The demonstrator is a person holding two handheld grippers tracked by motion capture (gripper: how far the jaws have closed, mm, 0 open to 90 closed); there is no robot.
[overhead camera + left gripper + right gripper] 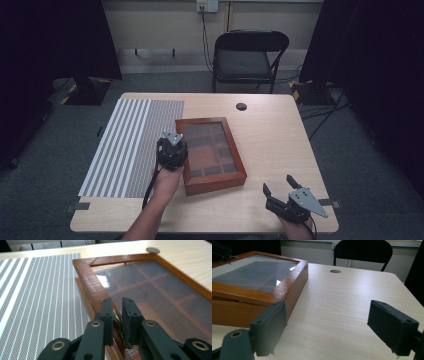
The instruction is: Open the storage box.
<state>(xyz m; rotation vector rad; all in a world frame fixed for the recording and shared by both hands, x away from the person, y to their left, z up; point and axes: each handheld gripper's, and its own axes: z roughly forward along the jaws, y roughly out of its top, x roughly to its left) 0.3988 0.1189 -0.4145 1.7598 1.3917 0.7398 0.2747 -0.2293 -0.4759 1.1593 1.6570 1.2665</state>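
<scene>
1. Surface: light wood-grain table (270,135) with a round cable hole (241,106); a grey striped mat (131,145) lies left of the left gripper's jaws.
2. Room: grey carpet, a black folding chair (250,57) and a wall socket (207,5) beyond the table.
3. Left gripper (117,315): jaws clenched on the metal latch (119,322) at the rim of the glass-lidded wooden box (210,155).
4. Right gripper (325,330): jaws released, wide apart over bare table; the box stands to their left.
5. No legible writing seen.

Glass-lidded wooden box (215,183) mid-table, lid slightly ajar, beside the striped mat (125,145).

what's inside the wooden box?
Through the glass lid of the wooden box, wooden dividers form compartments. They look empty, though glare and the left hand-held gripper hide parts.
</scene>
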